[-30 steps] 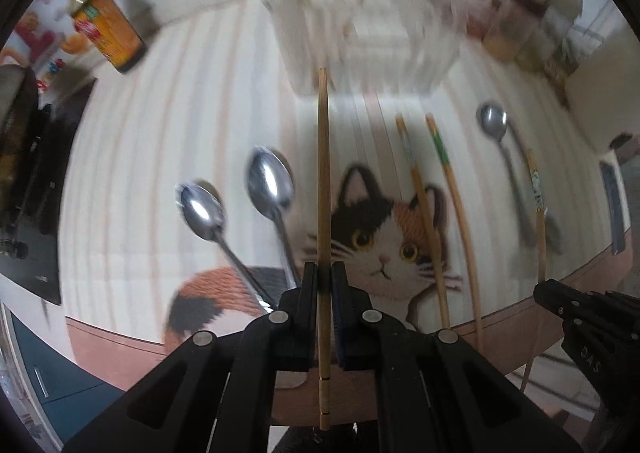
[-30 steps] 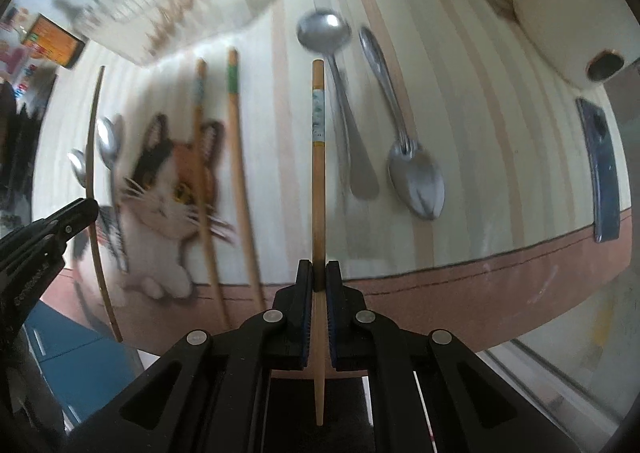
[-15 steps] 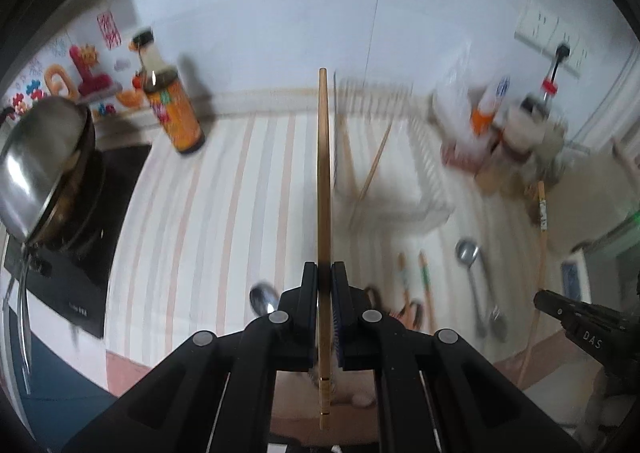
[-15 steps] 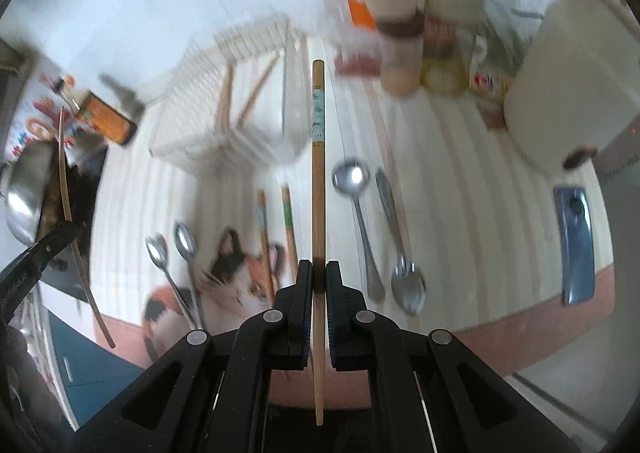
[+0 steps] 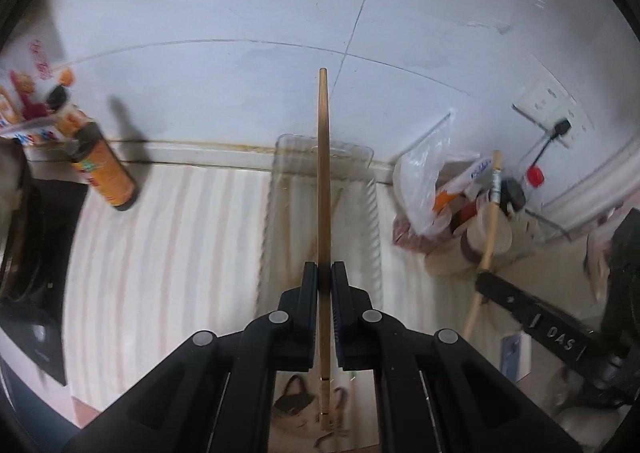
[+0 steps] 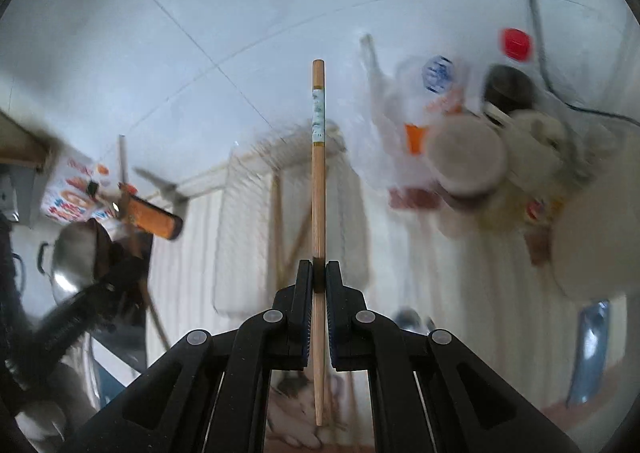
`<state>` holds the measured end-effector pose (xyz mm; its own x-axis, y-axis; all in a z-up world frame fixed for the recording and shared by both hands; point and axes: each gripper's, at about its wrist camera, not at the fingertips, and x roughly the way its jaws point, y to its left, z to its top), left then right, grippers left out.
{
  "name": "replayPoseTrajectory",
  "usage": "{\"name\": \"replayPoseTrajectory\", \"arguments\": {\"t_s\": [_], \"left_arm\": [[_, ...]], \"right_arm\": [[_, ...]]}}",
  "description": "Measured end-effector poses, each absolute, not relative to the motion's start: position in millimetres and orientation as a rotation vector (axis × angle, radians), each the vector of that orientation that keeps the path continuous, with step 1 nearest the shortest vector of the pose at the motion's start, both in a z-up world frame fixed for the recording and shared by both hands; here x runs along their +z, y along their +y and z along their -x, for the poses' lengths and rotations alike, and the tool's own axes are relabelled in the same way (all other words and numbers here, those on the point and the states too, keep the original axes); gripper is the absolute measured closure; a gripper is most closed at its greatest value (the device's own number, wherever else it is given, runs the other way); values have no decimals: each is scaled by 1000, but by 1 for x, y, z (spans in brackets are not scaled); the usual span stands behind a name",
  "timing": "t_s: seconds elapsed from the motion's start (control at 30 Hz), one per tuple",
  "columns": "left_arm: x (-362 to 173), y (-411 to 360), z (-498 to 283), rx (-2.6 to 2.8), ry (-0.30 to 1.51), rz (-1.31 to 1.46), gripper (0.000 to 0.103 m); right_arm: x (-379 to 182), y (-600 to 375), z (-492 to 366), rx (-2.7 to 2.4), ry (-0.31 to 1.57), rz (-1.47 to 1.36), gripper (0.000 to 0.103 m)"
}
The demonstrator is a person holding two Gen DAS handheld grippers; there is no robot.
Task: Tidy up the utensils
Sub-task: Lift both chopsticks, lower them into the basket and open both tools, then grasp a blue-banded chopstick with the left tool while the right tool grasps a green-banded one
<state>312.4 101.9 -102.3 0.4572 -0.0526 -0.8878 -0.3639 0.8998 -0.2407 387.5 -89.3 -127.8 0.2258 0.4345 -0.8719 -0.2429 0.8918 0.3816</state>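
Each hand-held gripper, left [image 5: 324, 273] and right [image 6: 319, 271], clamps one chopstick [image 5: 323, 173] [image 6: 318, 189] pointing forward along its fingers

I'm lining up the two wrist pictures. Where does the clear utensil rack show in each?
Left wrist: utensil rack at centre, behind the held chopstick.
Right wrist: rack left of centre, blurred.
Shared landmark: orange-labelled bottle, at left in both.
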Motion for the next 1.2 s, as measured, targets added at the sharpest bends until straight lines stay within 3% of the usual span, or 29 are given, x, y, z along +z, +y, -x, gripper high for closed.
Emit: {"name": "replayPoseTrajectory", "arguments": {"t_s": [0.43, 0.5, 0.57, 0.7, 0.73, 0.77, 0.8, 0.83, 0.87, 0.93, 0.97, 1.2], "left_arm": [[-155, 125, -383, 208, 1250, 462, 96], [-153, 127, -373, 240, 1233, 444, 96], [-149, 129, -362, 278, 1216, 412, 94], [-145, 131, -328, 364, 1180, 356, 89], [-145, 132, -318, 384, 1173, 347, 79], [-145, 133, -306, 401, 1160, 348, 60], [-146, 134, -294, 416, 1146, 349, 47], [-148, 135, -279, 438, 1127, 347, 26], [-150, 134, -269, 452, 1113, 345, 16], [-157, 132, -248, 462, 1095, 338, 9], [-164, 131, -237, 463, 1100, 336, 1], [-236, 118, -190, 521, 1234, 222, 0]], "right_arm": [[-215, -15, -459, 504, 1456, -94, 96], [-220, -16, -458, 503, 1455, -92, 93], [-216, -22, -454, 494, 1442, -106, 81], [-203, -48, -433, 461, 1389, -117, 80], [-201, -55, -427, 452, 1380, -121, 80], [-200, -65, -419, 441, 1374, -128, 80], [-199, -74, -410, 432, 1370, -136, 80], [-200, -82, -400, 421, 1366, -140, 80], [-201, -90, -389, 408, 1366, -141, 80], [-206, -104, -368, 391, 1373, -135, 78], [-213, -110, -356, 382, 1382, -128, 78], [-292, -120, -276, 345, 1545, -91, 77]]}}
